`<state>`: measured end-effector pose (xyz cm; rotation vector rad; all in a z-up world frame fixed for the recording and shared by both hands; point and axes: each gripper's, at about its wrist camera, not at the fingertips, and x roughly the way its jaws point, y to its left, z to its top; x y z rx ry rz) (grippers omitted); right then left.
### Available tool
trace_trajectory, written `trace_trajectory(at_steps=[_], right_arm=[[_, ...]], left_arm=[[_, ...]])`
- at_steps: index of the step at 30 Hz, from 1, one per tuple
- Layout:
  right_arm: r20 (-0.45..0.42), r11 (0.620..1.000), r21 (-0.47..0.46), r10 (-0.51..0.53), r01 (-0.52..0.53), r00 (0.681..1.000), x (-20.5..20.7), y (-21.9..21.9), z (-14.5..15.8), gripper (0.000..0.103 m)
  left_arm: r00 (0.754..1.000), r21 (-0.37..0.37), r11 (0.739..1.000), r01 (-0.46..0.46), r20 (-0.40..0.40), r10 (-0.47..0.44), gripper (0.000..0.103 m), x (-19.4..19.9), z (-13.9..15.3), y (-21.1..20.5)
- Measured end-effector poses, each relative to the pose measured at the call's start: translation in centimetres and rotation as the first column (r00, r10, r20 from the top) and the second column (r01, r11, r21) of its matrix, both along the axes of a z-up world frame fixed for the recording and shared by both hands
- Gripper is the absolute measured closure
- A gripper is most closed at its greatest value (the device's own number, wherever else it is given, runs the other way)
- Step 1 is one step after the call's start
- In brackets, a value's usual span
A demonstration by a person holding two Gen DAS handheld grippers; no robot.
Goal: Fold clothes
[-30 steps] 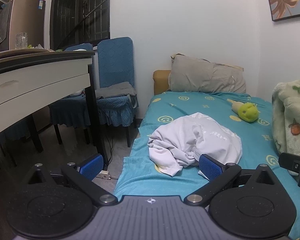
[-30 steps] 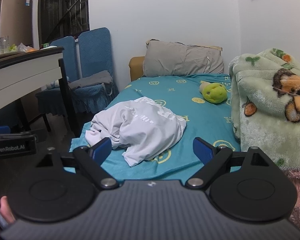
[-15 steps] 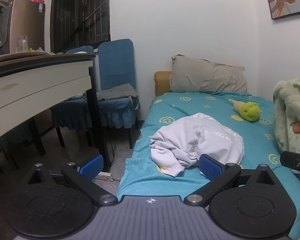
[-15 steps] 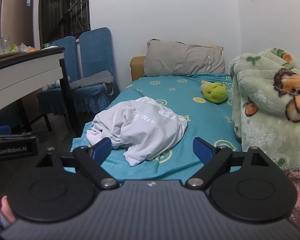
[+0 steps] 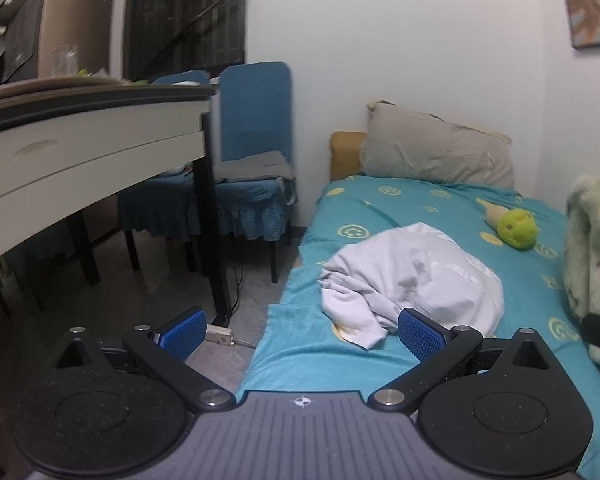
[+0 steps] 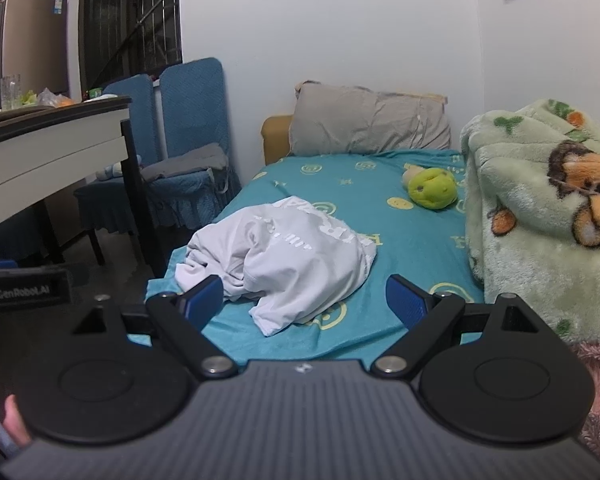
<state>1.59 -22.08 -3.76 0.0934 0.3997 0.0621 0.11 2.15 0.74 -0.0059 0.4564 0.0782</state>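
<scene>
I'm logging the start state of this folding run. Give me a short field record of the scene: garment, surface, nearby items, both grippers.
garment: white T-shirt, crumpled in a heap, unfolded
surface: bed with teal smiley-print sheet
nearby items: green plush toy beyond the shirt; grey pillow at the head; green fleece blanket bundled to the right
left gripper: open, empty, short of the shirt
right gripper: open, empty, short of the shirt
progress: folding not yet begun

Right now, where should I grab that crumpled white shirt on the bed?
Take the white shirt by the loose hem flap nearest you, approaching from the foot of the bed. That edge lies thin on the sheet and sticks out from the bunched heap, so an open claw could probably pinch it.
</scene>
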Motion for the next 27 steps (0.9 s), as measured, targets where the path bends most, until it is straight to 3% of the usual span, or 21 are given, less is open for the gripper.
trace_trajectory(at_steps=[3,4,5,7,10,13,16,21,25,27], right_arm=[[-0.008,0.999,-0.002,0.047,-0.047,0.999,1.7,1.3,1.0,0.016],[-0.022,0.998,-0.002,0.061,-0.061,0.998,2.7,2.0,1.2,0.029],[-0.044,0.997,0.001,0.074,-0.074,0.996,3.9,2.7,1.2,0.034],[-0.111,0.993,0.064,0.105,-0.098,0.988,7.0,3.6,0.7,0.035],[-0.208,0.991,0.089,0.112,-0.095,0.972,11.5,5.3,-1.9,0.044],[-0.282,0.996,0.050,0.088,-0.077,0.955,15.0,6.4,-5.9,0.047],[-0.322,0.997,0.024,0.077,-0.073,0.943,16.9,6.7,-9.2,0.053],[-0.364,0.998,0.014,0.068,-0.067,0.929,19.0,5.8,-12.0,0.056],[-0.375,0.999,0.011,0.040,-0.038,0.926,19.7,5.1,-12.4,0.085],[-0.374,0.998,0.063,0.026,-0.002,0.927,19.8,4.2,-12.0,0.089]], left_arm=[[1.000,-0.046,0.998,-0.030,-0.001,0.030,0.000,0.2,0.5,1.5],[0.999,-0.061,0.997,-0.040,-0.001,0.040,0.000,0.2,0.7,2.1],[0.999,-0.070,0.996,-0.048,-0.001,0.048,0.000,0.3,0.8,2.6],[0.998,-0.083,0.995,-0.061,-0.006,0.061,0.000,0.4,0.8,3.5],[0.997,-0.090,0.993,-0.072,-0.024,0.070,0.000,0.9,0.4,4.5],[0.996,-0.087,0.993,-0.076,-0.047,0.072,0.000,1.7,-0.3,5.4],[0.995,-0.100,0.993,-0.066,-0.086,0.057,0.000,3.0,-1.2,5.9],[0.993,-0.124,0.992,-0.035,-0.112,0.022,0.000,5.6,-2.7,5.5],[0.993,-0.125,0.992,-0.003,-0.119,-0.013,0.000,7.1,-3.6,4.8],[0.993,-0.117,0.993,0.019,-0.118,-0.033,0.000,7.4,-4.0,4.2]])
